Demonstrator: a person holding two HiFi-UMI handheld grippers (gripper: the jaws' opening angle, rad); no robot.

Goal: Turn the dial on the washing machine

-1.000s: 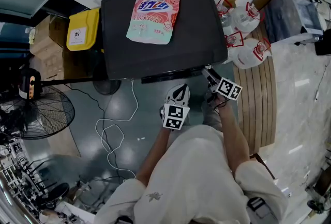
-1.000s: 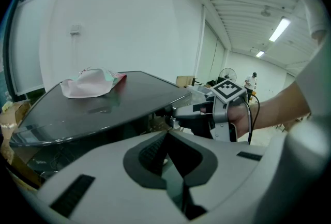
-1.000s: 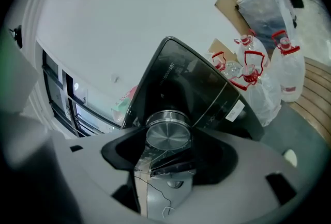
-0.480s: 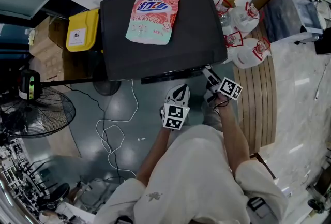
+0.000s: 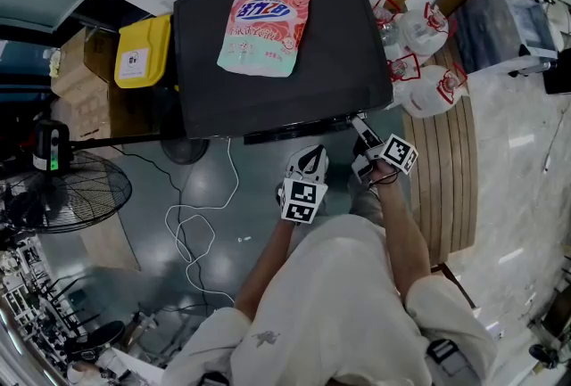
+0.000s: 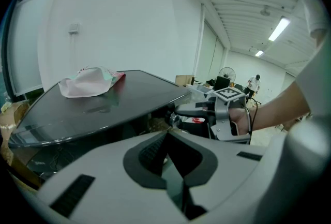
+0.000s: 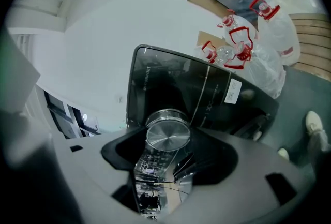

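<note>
The black washing machine stands before me with a pink detergent pouch lying on its lid. My right gripper reaches the machine's front right corner. In the right gripper view the round silver dial sits between the jaws, which close on its rim. My left gripper hangs a little back from the machine's front, left of the right one, its jaws shut with nothing between them. From the left gripper view the right gripper shows side-on against the machine's front panel.
Plastic bags with red handles lie right of the machine beside a wooden pallet. A yellow box and cardboard stand to its left. A floor fan and a white cable are on the floor at left.
</note>
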